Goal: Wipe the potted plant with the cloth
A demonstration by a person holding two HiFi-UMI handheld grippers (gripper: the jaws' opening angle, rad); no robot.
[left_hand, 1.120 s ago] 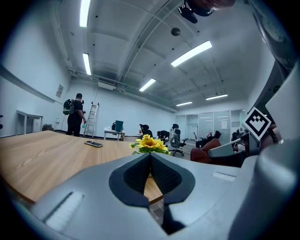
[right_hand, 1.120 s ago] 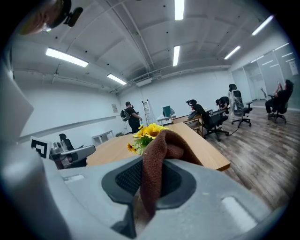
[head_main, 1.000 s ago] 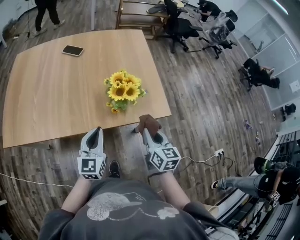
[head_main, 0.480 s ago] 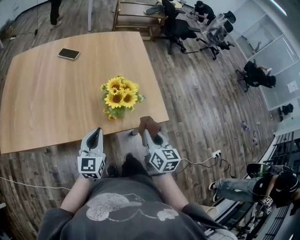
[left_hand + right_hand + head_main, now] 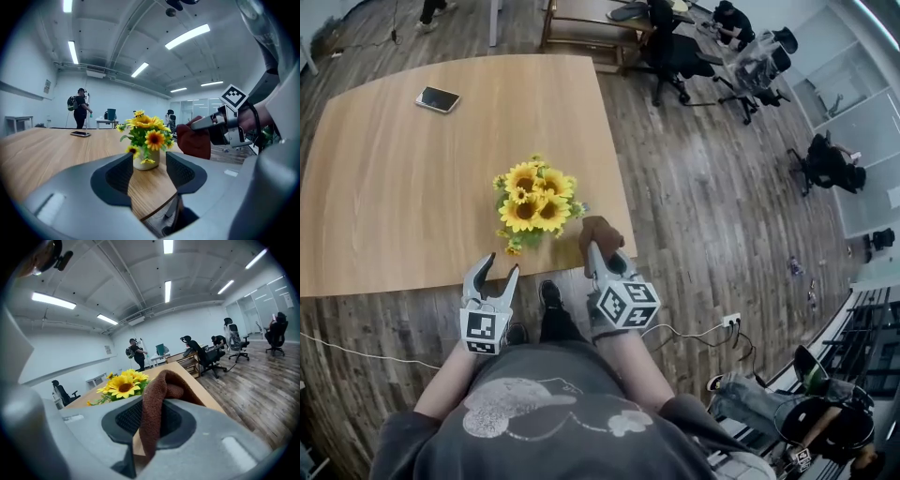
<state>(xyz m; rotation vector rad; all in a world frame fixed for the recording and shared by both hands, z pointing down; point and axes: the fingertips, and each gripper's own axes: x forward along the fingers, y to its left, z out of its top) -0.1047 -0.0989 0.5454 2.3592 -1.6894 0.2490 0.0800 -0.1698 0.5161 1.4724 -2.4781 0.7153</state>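
The potted plant (image 5: pixel 532 195) stood near the front edge of the table (image 5: pixel 384 159), close to its right corner. We judged that this place was the main risk: the pot (image 5: pixel 146 159) looked small and light, so a sideways push from the cloth (image 5: pixel 600 232) could tip it or slide it toward the edge. The flowers could also catch on the rough cloth and pull the pot over, because nothing was holding it yet.

The right gripper (image 5: pixel 594 253) pinched the brown cloth firmly between its 2 jaws, and the cloth hung just beside the flowers on their right; we could not tell if it touched them. The left gripper (image 5: pixel 502 263) was over the near table edge, in front of the plant. Its jaws were opening with nothing between them, and the pot showed ahead through the gap. Both grippers pointed forward and a little downward.
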